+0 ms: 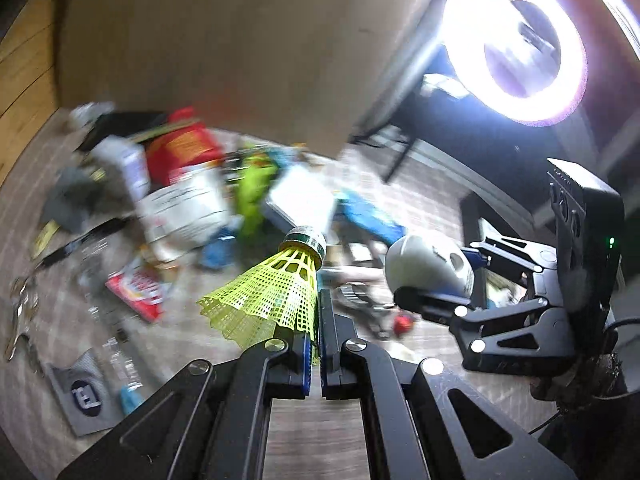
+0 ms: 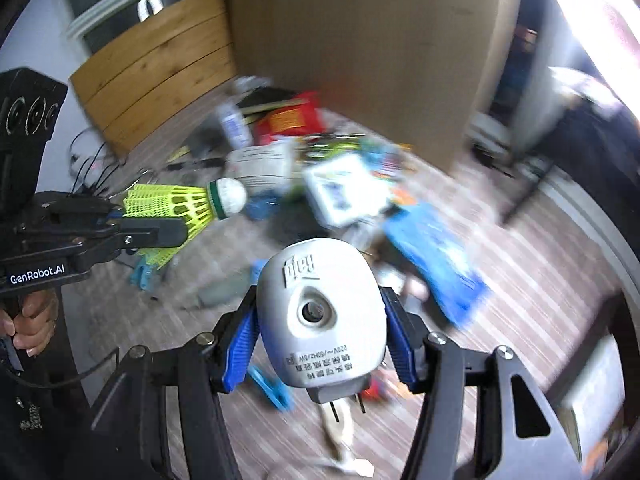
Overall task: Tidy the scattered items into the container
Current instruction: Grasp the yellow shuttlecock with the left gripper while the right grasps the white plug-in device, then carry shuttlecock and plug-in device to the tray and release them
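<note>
My left gripper is shut on the edge of a yellow mesh shuttlecock, whose white, green-banded cork points away from me. The right wrist view shows the same shuttlecock in that gripper at the left, held off the floor. My right gripper is shut on a white plug-in device, its blue pads pressing both sides and its plug prongs pointing down. In the left wrist view that device hangs at the right. The wall of a tall brown cardboard box rises behind the clutter.
A blurred heap lies on the striped floor: a red packet, a white packet, a green item and a blue package. A grey pouch lies nearer. A ring light glares upper right. A hand grips the left handle.
</note>
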### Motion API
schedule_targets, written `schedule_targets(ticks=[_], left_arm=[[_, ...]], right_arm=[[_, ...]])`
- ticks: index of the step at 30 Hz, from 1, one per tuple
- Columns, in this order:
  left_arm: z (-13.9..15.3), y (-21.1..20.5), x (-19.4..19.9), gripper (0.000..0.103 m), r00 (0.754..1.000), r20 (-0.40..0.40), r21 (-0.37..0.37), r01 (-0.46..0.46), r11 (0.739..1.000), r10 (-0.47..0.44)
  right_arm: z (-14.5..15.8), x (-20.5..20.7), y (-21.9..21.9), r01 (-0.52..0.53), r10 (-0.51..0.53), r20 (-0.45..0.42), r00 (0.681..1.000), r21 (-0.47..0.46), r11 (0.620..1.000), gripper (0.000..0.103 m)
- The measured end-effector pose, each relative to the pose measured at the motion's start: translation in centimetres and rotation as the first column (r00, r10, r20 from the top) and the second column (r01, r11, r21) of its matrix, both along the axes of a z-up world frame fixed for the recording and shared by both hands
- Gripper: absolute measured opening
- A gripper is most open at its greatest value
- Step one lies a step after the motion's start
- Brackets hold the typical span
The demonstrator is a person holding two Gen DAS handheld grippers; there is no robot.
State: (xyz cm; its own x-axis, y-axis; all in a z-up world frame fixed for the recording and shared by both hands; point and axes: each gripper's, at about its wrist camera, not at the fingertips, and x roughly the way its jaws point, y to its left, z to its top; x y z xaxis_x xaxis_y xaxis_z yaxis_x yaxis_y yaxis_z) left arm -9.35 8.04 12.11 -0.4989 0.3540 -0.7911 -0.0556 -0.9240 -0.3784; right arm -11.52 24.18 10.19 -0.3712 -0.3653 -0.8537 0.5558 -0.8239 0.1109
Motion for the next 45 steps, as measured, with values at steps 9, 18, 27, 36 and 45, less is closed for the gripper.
schedule_targets(ticks=[9, 18, 27, 36, 45], left_arm=[[1.3, 12.6, -1.8, 0.002, 0.973, -0.028, -0.007, 0.229, 0.973, -0.229], [2.1, 24.7, -3.1, 0.002, 0.918, -0.042, -0.003, 0.395, 0.919, -0.394], [2.5, 32.6, -4.0, 0.002, 0.874, -0.049, -0.019, 0.484, 0.875, -0.484], [2.6, 37.1, -4.9, 0.047, 0.858, -0.044, -0.059, 0.508, 0.859, -0.511], [2.3, 35.2, -4.8, 0.046, 0.874, -0.037, -0.065, 0.482, 0.874, -0.485]], right_arm=[[1.1, 3.1, 15.8, 0.300, -0.300, -0.022, 0.954, 0.010, 0.954, 0.056], [0.6, 6.6, 29.1, 0.517, -0.516, -0.018, 0.856, 0.031, 0.856, 0.056], [1.1, 9.0, 38.0, 0.652, -0.652, -0.017, 0.758, 0.038, 0.757, 0.056], [1.5, 10.3, 42.0, 0.716, -0.712, -0.073, 0.699, 0.082, 0.694, 0.069], [1.7, 10.5, 40.8, 0.686, -0.684, -0.057, 0.728, 0.035, 0.727, 0.069]])
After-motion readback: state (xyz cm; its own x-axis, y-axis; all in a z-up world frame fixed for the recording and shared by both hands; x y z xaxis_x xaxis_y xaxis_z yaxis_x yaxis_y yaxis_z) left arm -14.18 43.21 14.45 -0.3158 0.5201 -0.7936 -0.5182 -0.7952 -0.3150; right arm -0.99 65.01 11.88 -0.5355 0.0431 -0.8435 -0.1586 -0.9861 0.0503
